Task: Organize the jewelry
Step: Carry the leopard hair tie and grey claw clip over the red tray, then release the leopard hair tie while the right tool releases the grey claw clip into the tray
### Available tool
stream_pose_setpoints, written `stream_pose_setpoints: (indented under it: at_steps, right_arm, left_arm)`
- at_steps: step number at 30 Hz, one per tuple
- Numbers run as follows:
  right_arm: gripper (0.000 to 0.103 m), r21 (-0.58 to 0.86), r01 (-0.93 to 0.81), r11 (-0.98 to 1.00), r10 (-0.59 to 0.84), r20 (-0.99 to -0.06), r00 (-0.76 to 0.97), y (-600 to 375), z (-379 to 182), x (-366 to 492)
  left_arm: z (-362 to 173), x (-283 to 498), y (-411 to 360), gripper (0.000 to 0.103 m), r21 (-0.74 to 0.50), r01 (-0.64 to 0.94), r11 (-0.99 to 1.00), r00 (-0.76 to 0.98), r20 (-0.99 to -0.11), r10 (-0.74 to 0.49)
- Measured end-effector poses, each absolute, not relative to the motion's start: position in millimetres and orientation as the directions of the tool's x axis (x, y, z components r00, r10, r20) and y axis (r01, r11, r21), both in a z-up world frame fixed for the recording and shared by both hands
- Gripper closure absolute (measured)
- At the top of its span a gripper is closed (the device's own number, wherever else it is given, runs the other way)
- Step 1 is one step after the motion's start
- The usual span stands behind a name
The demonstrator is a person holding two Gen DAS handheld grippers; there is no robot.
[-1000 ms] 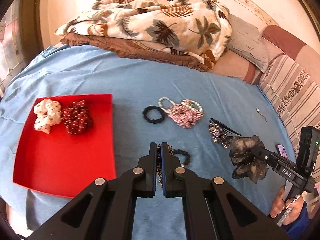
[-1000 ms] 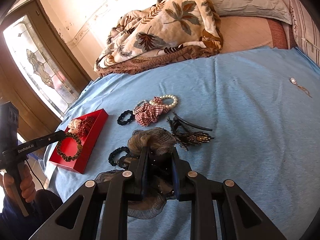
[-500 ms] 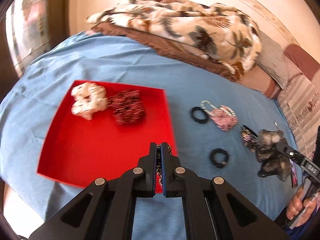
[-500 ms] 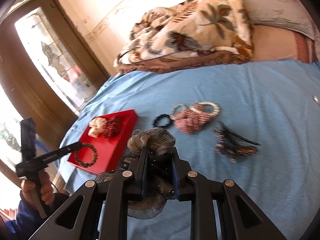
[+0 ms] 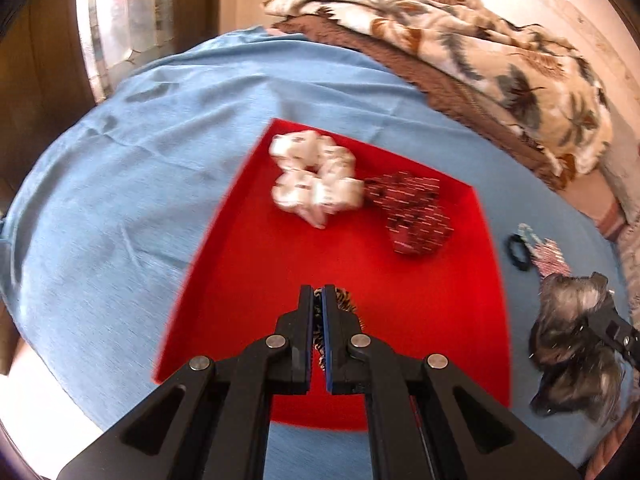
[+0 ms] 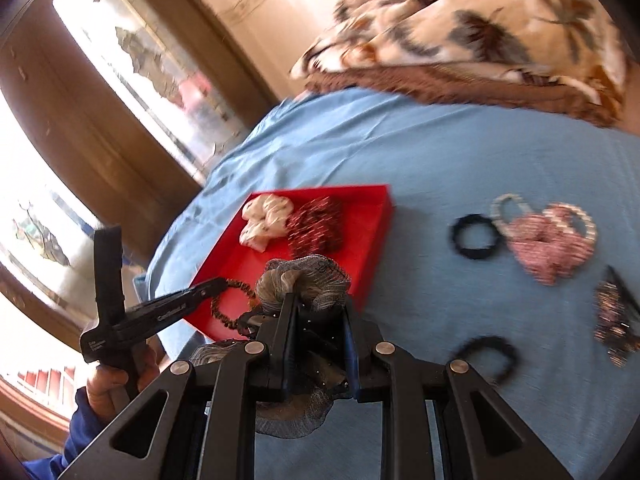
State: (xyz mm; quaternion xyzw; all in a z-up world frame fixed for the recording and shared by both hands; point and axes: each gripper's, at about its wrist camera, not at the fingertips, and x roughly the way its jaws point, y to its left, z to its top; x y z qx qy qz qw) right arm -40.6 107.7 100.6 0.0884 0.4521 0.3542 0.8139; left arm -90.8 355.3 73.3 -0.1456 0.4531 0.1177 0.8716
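My left gripper (image 5: 318,294) is shut on a brown beaded bracelet (image 5: 346,304) and holds it over the near part of the red tray (image 5: 256,264); from the right wrist view the bracelet (image 6: 232,300) hangs off the left gripper (image 6: 218,286) above the tray (image 6: 372,224). A white scrunchie (image 5: 312,182) and a dark red scrunchie (image 5: 416,212) lie in the tray. My right gripper (image 6: 318,300) is shut on a grey mesh scrunchie (image 6: 304,280), which also shows in the left wrist view (image 5: 576,340) right of the tray.
On the blue bedsheet (image 6: 440,152) lie a black hair tie (image 6: 476,236), a pink scrunchie with pearl bracelets (image 6: 548,240), a second black hair tie (image 6: 488,356) and a dark beaded clip (image 6: 616,320). A leaf-print blanket (image 5: 460,48) lies at the bed's far side. A door (image 6: 80,120) stands left.
My left gripper has carried the bracelet left, from above the sheet to over the red tray. My right gripper has swung left toward the tray with the grey scrunchie.
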Motion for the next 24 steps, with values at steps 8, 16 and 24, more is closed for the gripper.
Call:
stream_pose_setpoints:
  at_steps: [8, 16, 24]
  right_arm:
    - [0.081, 0.405, -0.541, 0.737, 0.61, -0.743, 0.275, 185, 64, -30]
    - [0.07, 0.395, -0.557, 0.731, 0.601, -0.759, 0.25, 217, 44, -31]
    - [0.051, 0.353, -0.576, 0.737, 0.607, -0.721, 0.334, 192, 75, -40]
  left_arm:
    - [71, -89, 374, 0.099, -0.054, -0.408, 0.911, 0.571, -0.794, 0.209]
    - [87, -101, 387, 0.073, -0.125, -0.438, 0.89, 0.648, -0.73, 0.216]
    - [98, -111, 383, 0.062, -0.174, -0.432, 0.885, 0.705, -0.677, 0.211]
